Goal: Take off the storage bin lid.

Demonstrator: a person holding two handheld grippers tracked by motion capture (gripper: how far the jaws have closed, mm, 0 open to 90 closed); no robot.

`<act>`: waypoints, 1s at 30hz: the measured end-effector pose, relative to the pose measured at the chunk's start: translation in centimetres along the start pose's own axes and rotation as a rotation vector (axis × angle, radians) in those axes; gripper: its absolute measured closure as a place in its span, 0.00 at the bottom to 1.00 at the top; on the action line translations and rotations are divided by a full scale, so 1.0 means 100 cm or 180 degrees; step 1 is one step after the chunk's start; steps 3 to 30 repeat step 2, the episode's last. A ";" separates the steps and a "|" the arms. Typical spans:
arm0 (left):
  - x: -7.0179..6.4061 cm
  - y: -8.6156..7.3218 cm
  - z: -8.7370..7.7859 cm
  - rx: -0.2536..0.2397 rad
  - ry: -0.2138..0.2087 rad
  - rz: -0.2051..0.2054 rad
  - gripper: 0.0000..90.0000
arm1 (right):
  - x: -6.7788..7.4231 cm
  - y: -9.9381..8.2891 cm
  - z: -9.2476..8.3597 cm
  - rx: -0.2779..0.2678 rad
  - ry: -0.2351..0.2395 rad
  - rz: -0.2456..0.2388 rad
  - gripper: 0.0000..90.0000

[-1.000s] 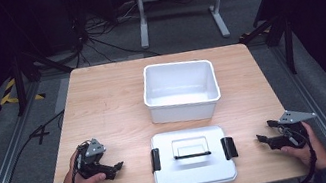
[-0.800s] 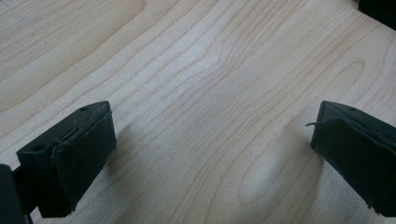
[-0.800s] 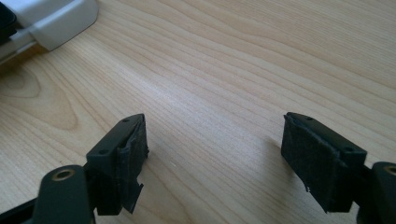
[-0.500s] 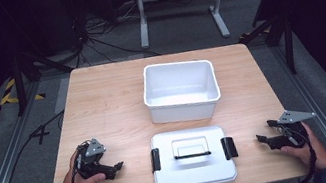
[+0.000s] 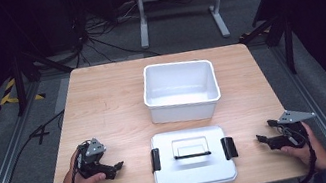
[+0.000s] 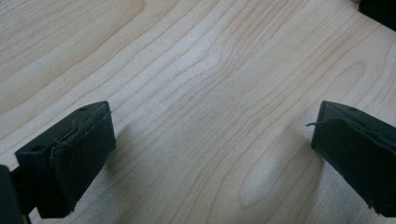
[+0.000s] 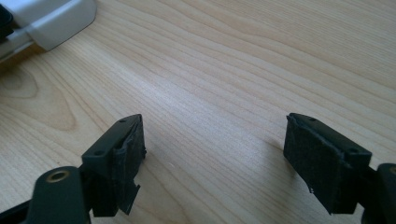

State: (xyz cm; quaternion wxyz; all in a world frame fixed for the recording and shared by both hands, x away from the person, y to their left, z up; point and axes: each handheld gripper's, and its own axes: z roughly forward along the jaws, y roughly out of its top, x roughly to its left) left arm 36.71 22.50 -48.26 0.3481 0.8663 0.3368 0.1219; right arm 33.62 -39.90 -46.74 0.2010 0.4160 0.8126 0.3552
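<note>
A white lid is seen lying flat at the near edge of a pale wooden worktop, with a white tub standing open just beyond it, the two apart. The work appears to be the closing of the tub, and none of it looks done: the lid is untouched and nothing is held.

The left tongs are rested on the worktop to the left of the lid, the right tongs to its right, each pointed inward toward a black side clip but near rather than touching. In the left gripper view the left tongs are shown spread wide over bare wood, nothing between the jaws. In the right gripper view the right tongs are likewise spread and empty, with a white corner of the lid visible at the upper left.

The lid is a rounded rectangle of smooth plastic, fitted with a slim dark handle over a recessed centre panel and a black clip at each short end. The tub is rectangular, deep, thin-walled and rounded at the corners, its inside bare. The worktop is marked by a fine, wavy grain under a matte finish. The jaw pads are faced with dull black foam or rubber, frayed at the edges.

Still to be done, by this reading: the lid gripped, lifted, carried over the tub and seated.
</note>
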 end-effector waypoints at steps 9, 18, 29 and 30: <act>0.000 0.000 0.000 0.0003 0.0003 -0.0004 0.00 | 0.000 0.000 0.000 0.0002 0.0001 0.0000 0.23; 0.000 0.000 0.000 0.0003 0.0003 -0.0004 0.00 | 0.000 0.000 0.000 0.0002 0.0001 0.0000 0.23; 0.000 0.000 0.000 0.0003 0.0003 -0.0004 0.00 | 0.000 0.000 0.000 0.0002 0.0001 0.0000 0.23; 0.000 0.000 0.000 0.0003 0.0003 -0.0004 0.00 | 0.000 0.000 0.000 0.0002 0.0001 0.0000 0.23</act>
